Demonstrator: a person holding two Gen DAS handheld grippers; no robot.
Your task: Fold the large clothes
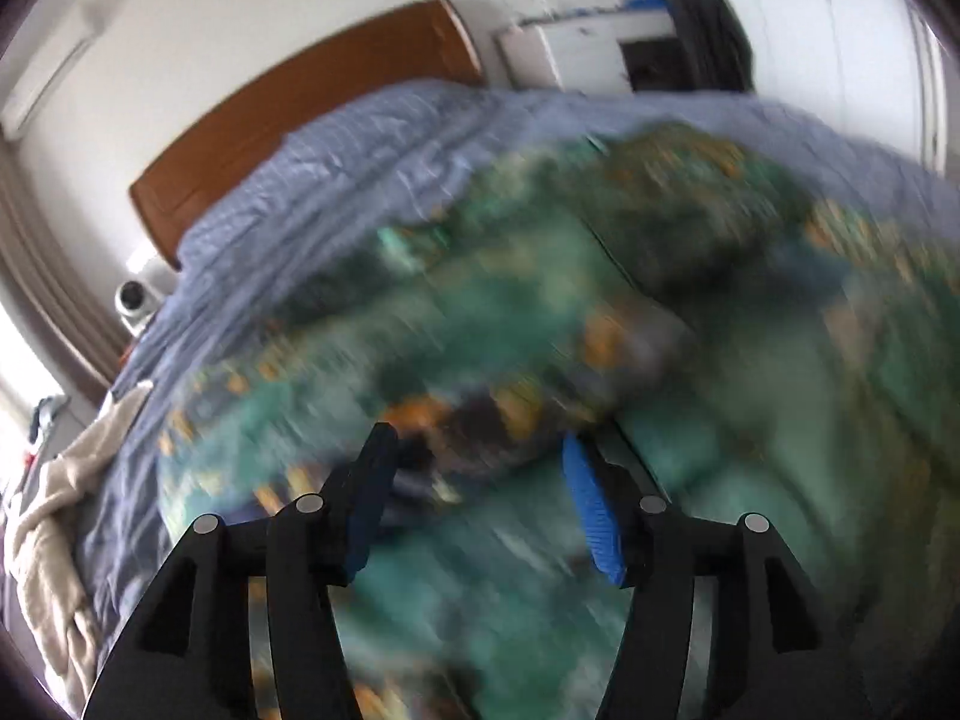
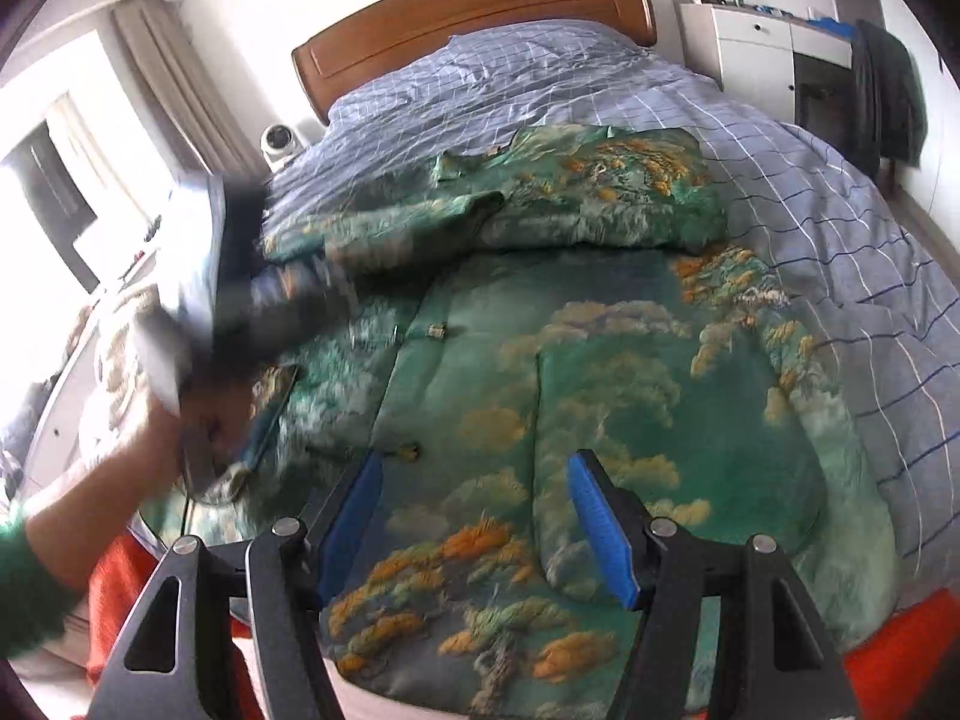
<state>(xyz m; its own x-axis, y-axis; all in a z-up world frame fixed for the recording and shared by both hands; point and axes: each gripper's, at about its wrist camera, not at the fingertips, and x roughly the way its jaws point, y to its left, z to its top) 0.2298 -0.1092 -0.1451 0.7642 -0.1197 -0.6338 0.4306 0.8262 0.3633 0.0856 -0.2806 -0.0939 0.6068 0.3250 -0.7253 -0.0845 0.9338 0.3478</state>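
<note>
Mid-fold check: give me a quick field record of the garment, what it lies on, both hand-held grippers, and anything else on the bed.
garment: green printed padded coat, spread front-up, one sleeve folded across its upper part
surface: bed with blue checked duvet, wooden headboard behind
left hand-held gripper: open, nothing between the jaws, above the coat; view blurred
right hand-held gripper: open, empty, above the coat's lower part
other: beige cloth at the bed's edge
</note>
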